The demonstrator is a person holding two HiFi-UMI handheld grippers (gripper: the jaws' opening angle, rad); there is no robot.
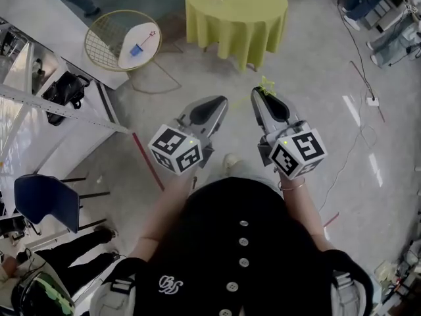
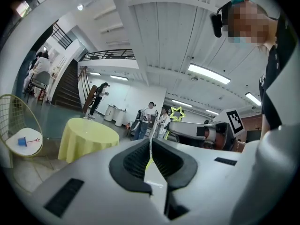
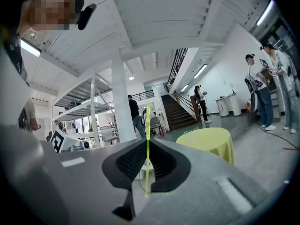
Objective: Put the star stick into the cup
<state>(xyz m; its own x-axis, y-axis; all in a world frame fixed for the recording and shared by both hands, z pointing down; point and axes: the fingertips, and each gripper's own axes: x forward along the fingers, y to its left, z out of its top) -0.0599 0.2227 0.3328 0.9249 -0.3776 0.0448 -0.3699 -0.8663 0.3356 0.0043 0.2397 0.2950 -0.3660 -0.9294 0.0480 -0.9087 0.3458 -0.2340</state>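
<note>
**Item:** star stick, yellow-green.

**Location:** centre of the head view, just right of the middle. Pinched in the right gripper, with the star head showing just past the jaw tips.

**Right gripper:** clenched on the shaft. Seen in the right gripper view as a thin green line running between the ribbed pads.

**Left gripper:** just beside the right one in the head view. Jaws drawn together, with nothing made out between them beyond a pale seam.

**Destination:** cup, small and blue, upper left of the head view. Standing on the white top of a gold wire stand, well apart from both grippers across open floor. A red star stick lies near it on the same top. A yellow table stands at upper centre.

**Progress:** pick-up done and the stick secured. Still to do, by judgement: carrying it over to the stand, lining it up above the cup mouth, lowering the plain end in and letting go.

**Orientation:**
- Long axis runs up and down the frame in the right gripper view.
- In the left gripper view the star sits above the right gripper's nose, with the shaft slanting down beneath it.
- Judged close to upright, star end uppermost and plain end below the jaws.
- Exact tilt not settled from these views.
</note>
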